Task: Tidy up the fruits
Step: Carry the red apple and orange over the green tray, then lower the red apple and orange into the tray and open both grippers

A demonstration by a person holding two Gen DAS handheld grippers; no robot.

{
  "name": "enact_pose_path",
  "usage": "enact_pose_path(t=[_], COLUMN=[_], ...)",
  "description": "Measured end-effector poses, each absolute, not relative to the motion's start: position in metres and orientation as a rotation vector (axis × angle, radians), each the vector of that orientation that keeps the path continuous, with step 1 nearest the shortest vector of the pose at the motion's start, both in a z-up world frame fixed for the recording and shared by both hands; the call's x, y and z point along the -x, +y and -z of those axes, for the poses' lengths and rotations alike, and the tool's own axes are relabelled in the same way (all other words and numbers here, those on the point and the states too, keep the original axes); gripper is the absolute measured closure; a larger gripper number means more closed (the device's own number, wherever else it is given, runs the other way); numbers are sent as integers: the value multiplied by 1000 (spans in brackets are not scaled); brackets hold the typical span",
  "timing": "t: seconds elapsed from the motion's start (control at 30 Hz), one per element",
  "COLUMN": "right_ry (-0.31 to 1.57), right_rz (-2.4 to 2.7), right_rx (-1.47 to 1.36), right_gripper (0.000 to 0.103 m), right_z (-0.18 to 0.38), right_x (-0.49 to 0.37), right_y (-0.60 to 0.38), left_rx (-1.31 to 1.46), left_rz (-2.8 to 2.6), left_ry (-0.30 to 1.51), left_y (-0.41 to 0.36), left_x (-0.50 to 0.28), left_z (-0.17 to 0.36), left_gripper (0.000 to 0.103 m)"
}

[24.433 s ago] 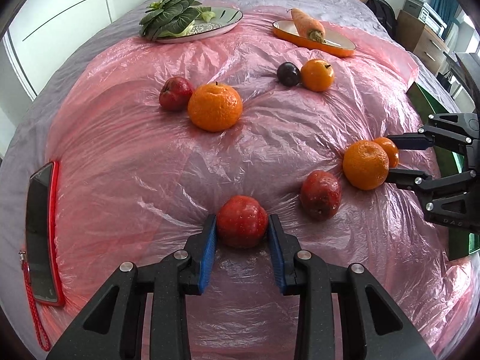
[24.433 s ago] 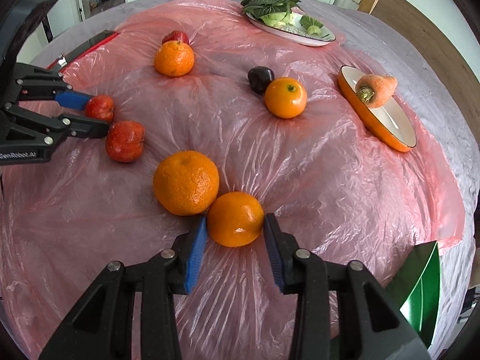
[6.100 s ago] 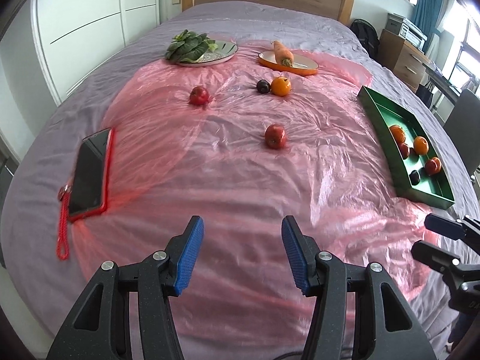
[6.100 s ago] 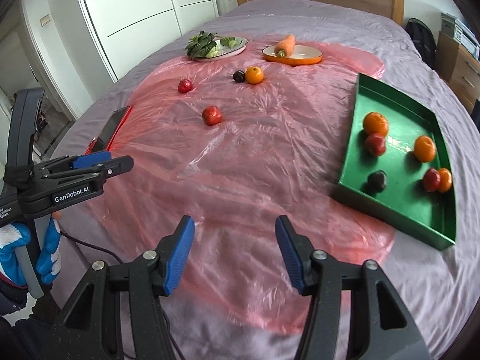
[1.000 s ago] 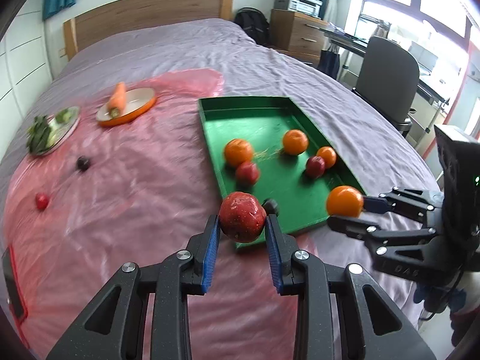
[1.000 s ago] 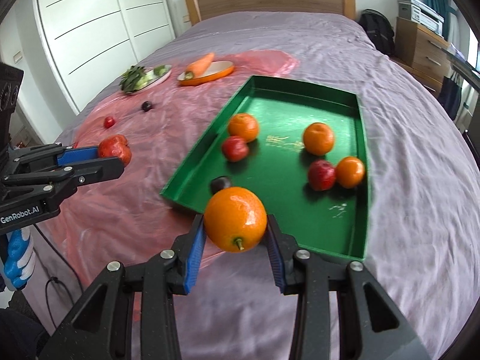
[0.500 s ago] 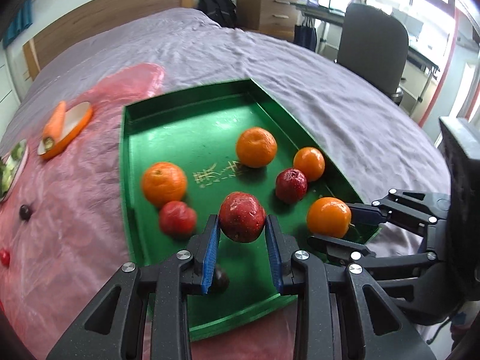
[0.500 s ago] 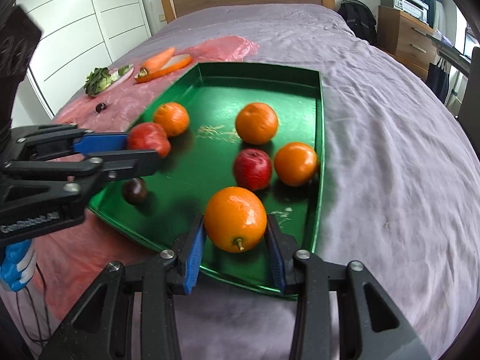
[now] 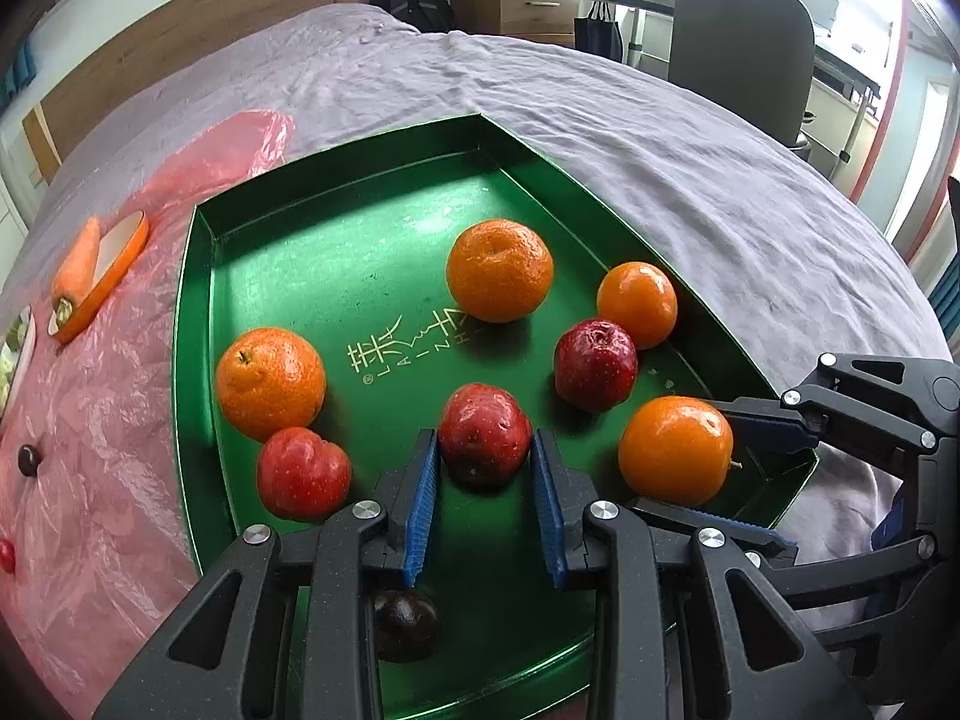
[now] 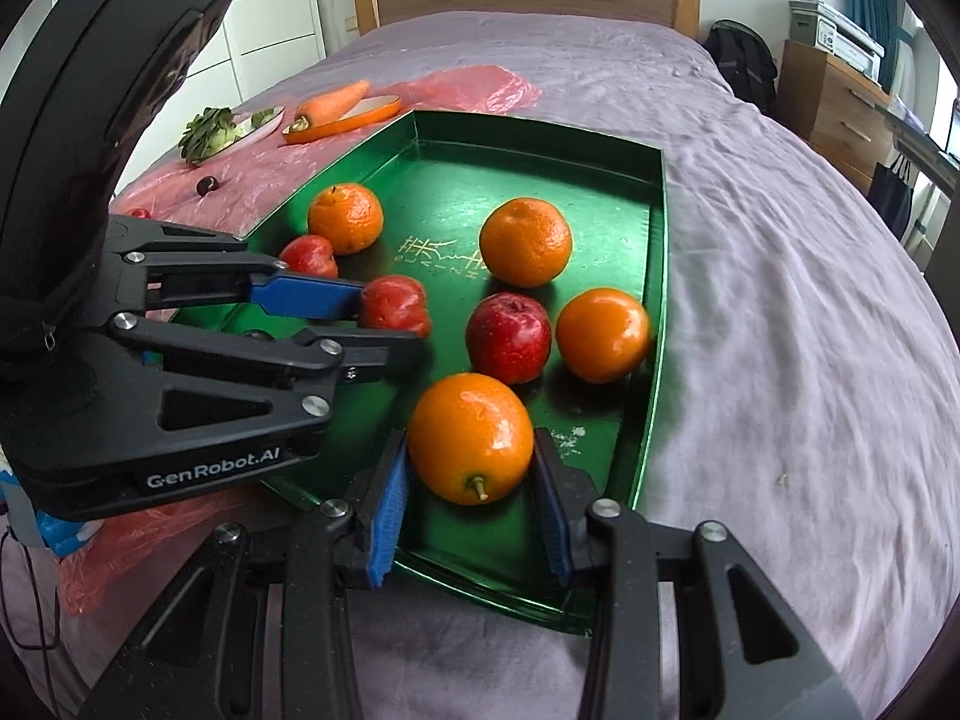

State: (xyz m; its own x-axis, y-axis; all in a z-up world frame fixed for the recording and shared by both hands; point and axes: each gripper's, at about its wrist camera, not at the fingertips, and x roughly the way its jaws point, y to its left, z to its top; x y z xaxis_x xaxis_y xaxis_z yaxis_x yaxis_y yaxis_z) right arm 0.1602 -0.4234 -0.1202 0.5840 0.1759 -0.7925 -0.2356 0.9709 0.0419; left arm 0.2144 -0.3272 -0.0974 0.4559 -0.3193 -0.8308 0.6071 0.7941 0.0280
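Observation:
My left gripper (image 9: 485, 468) is shut on a red apple (image 9: 485, 432), low over the middle of the green tray (image 9: 192, 312). The right wrist view shows the same apple (image 10: 396, 303) at the left gripper's (image 10: 390, 324) tips. My right gripper (image 10: 471, 480) is shut on an orange (image 10: 471, 438) just above the floor of the tray (image 10: 657, 240), in its near right corner. In the left wrist view this orange (image 9: 675, 450) sits between the right gripper's fingers (image 9: 762, 420). Several oranges and red apples lie loose in the tray, with a dark plum (image 9: 402, 624) under my left gripper.
The tray lies on a purple bedspread beside a pink plastic sheet (image 9: 90, 420). On that sheet are a carrot (image 10: 333, 102) in an orange dish, a plate of greens (image 10: 210, 129), a dark plum (image 10: 207, 185) and a small red fruit (image 9: 6, 555). A chair (image 9: 738, 42) stands past the bed.
Both grippers have come forward over the tray and sunk into it, each still gripping its fruit. The apple went from the tray's near edge to its middle.

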Motion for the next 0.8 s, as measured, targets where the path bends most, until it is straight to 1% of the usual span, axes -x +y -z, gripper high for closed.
enact_pose_path(t=[0.63,0.67,0.7,0.73,0.8], right_ry=[919,920,920,918,918], right_rz=[-222,-219,-215,-213,-204], right_rx=[50,46,42,41,41], right_gripper=[35,34,23,14,10], right_z=[118,118,117,117,115], right_x=[-159,-158,-158,-157,-156], right_y=[-425,-426,-426,-426,-426], left_rx=[-367,-366,-364,-362,-361], left_rz=[562,559,556,552,549], left_ry=[925,924,921,915,906], left_y=[-325,-324,-323,-321,-319], left_x=[-211,-210,-209,-209,-207], left_z=[90,89,87,85,81], left_gripper=[76,73,69,63,62])
